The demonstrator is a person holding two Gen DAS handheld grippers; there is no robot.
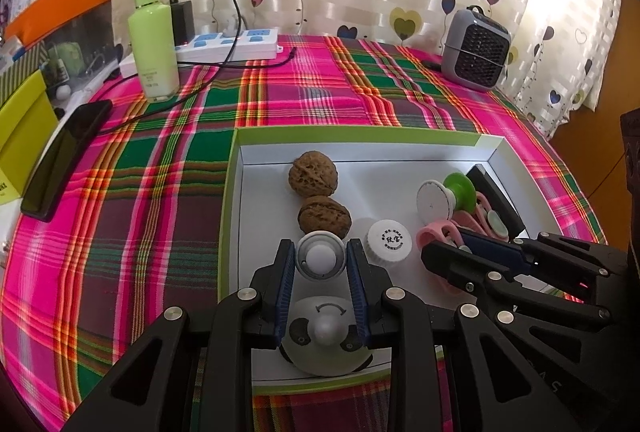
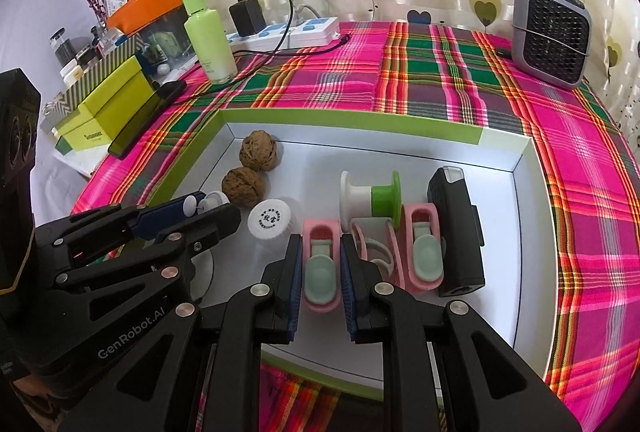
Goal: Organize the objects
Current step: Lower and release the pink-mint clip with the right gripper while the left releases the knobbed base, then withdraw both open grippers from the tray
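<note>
A table under a pink, green and red plaid tablecloth (image 1: 168, 167) carries a shallow white tray with a green rim (image 2: 360, 119) at its near edge. At the table's far edge stand a grey fan heater (image 2: 550, 35) on the right and a white power strip (image 1: 228, 45) and a green bottle (image 1: 154, 43) on the left; a black phone (image 1: 60, 163) lies along the left edge.

Inside the tray, a black rectangular device (image 2: 458, 228) lies by the right wall, long axis running near to far. Beside it lie two pink clips, a spool with one white and one green flange (image 2: 370, 201) on its side with its axis left to right, a white ribbed cap (image 2: 269, 220), and two walnuts (image 1: 314, 173) along the left wall.

The right gripper (image 2: 320, 272) stands part open astride the left pink clip (image 2: 320, 264), whose long axis runs along the fingers; contact cannot be confirmed.

The left gripper (image 1: 321, 260) brackets a white round knob part (image 1: 321, 258) near the tray's left wall, pads at its sides; a panda-faced dome (image 1: 326, 348) sits below between the fingers.
</note>
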